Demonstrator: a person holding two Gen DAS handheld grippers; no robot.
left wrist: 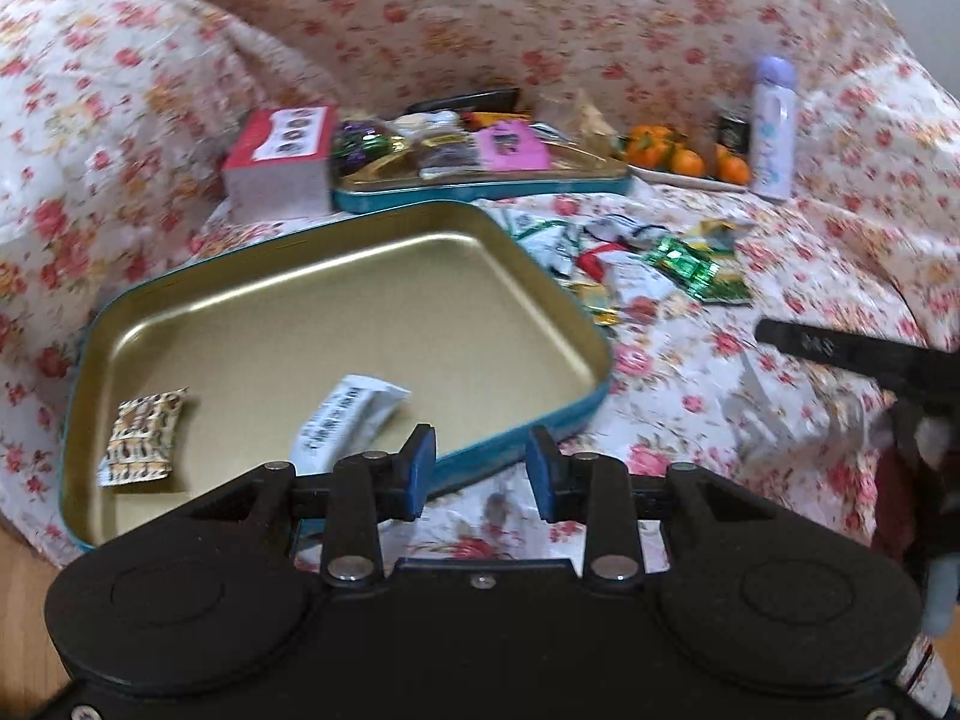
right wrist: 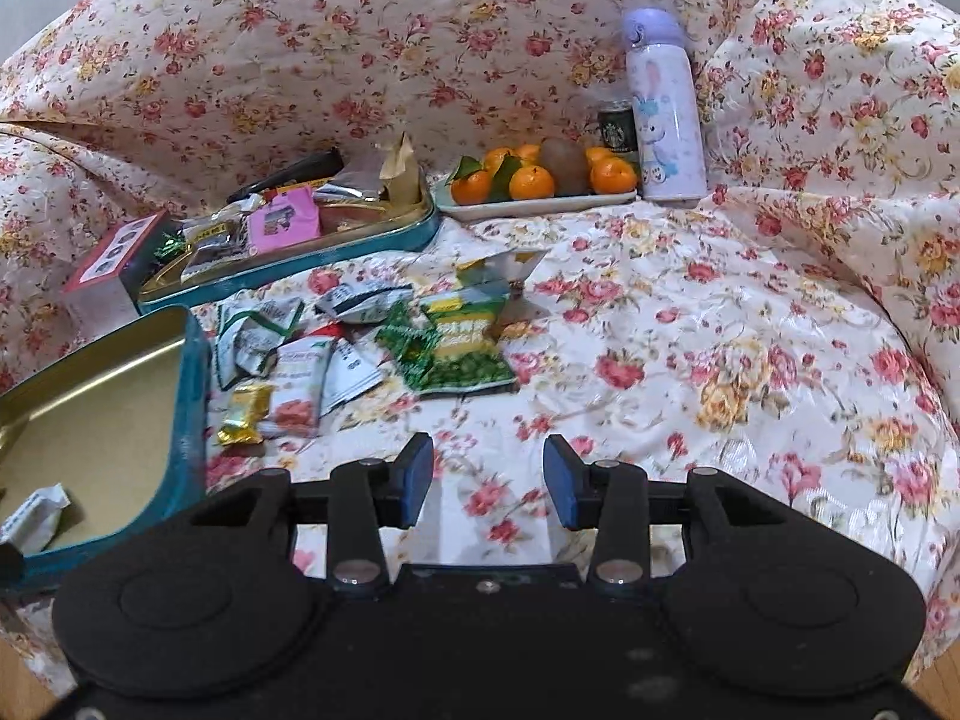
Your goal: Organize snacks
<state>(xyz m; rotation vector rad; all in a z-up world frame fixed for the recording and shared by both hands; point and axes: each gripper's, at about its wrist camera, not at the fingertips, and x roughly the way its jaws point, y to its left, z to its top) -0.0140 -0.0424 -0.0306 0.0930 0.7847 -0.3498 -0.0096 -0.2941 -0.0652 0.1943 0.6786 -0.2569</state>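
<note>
A teal tin with a gold inside (left wrist: 528, 276) lies on the flowered cloth; it also shows at the left of the right wrist view (right wrist: 192, 372). In it lie a white packet (left wrist: 345, 420) and a patterned packet (left wrist: 144, 438). My left gripper (left wrist: 480, 471) is open and empty over the tin's near rim. A pile of loose snack packets (right wrist: 360, 348) lies right of the tin, with a green pea bag (right wrist: 471, 354) and a gold candy (right wrist: 243, 414). My right gripper (right wrist: 487, 480) is open and empty, above the cloth in front of the pile.
A second teal tin (right wrist: 414, 234) full of snacks stands behind, with a red and white box (left wrist: 282, 156) at its left. A plate of tangerines (right wrist: 540, 180), a dark can (right wrist: 618, 126) and a lilac bottle (right wrist: 663, 108) stand at the back right.
</note>
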